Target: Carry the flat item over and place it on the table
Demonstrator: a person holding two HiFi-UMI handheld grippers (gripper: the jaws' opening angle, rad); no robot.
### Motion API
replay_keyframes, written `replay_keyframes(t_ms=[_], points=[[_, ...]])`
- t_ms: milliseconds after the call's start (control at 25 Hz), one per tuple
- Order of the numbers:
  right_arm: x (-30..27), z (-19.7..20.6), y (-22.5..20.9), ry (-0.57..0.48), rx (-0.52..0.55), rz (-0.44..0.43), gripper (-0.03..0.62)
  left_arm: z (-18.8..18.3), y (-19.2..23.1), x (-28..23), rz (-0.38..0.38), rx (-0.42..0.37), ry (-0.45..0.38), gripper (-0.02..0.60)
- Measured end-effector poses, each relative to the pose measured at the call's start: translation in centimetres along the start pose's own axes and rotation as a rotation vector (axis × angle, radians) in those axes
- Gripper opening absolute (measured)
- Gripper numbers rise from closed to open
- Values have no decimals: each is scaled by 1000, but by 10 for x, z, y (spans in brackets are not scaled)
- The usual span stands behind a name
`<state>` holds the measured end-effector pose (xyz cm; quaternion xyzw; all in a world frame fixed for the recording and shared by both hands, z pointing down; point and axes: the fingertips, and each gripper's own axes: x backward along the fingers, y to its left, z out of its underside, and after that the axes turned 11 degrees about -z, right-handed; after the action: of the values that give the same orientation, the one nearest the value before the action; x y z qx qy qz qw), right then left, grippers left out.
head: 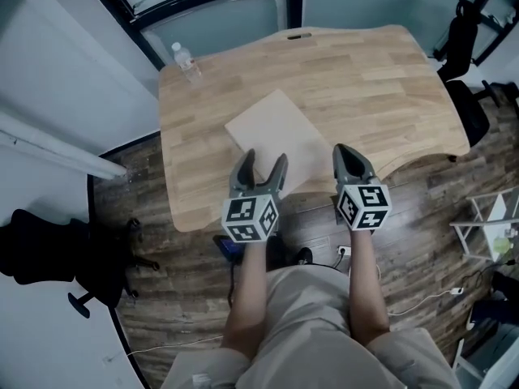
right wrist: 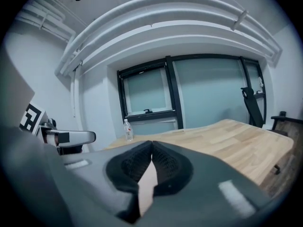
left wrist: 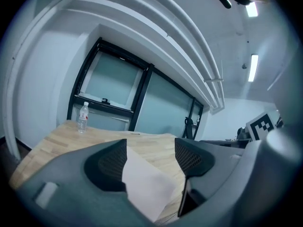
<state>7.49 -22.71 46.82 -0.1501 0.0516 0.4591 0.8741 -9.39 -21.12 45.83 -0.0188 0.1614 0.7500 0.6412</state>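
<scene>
Thin board (head: 276, 132) lies flat mid-frame on the wooden table (head: 381, 79); left gripper (head: 264, 159) spread over its near edge, right gripper (head: 342, 151) pressed together, empty; I would withdraw both without dragging it

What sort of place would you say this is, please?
Probably an office or a lab room: a wooden desk with a water bottle on it, a black office chair at its side, and black-framed glass panels behind.
</scene>
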Motion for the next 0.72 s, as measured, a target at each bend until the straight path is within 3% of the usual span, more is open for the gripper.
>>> replay_keyframes(t_ms=[200, 480, 600, 720], points=[[27, -4, 5, -18, -14, -14, 2, -18, -6, 31, -44, -94, -46, 327], [54, -5, 26, -31, -2, -53, 2, -45, 19, 77, -65, -90, -97, 323], [65, -5, 31, -56, -16, -61, 2, -48, 27, 97, -91, -47, -126, 311], [75, -2, 35, -56, -11, -65, 2, -42, 22, 110, -88, -66, -131, 291]])
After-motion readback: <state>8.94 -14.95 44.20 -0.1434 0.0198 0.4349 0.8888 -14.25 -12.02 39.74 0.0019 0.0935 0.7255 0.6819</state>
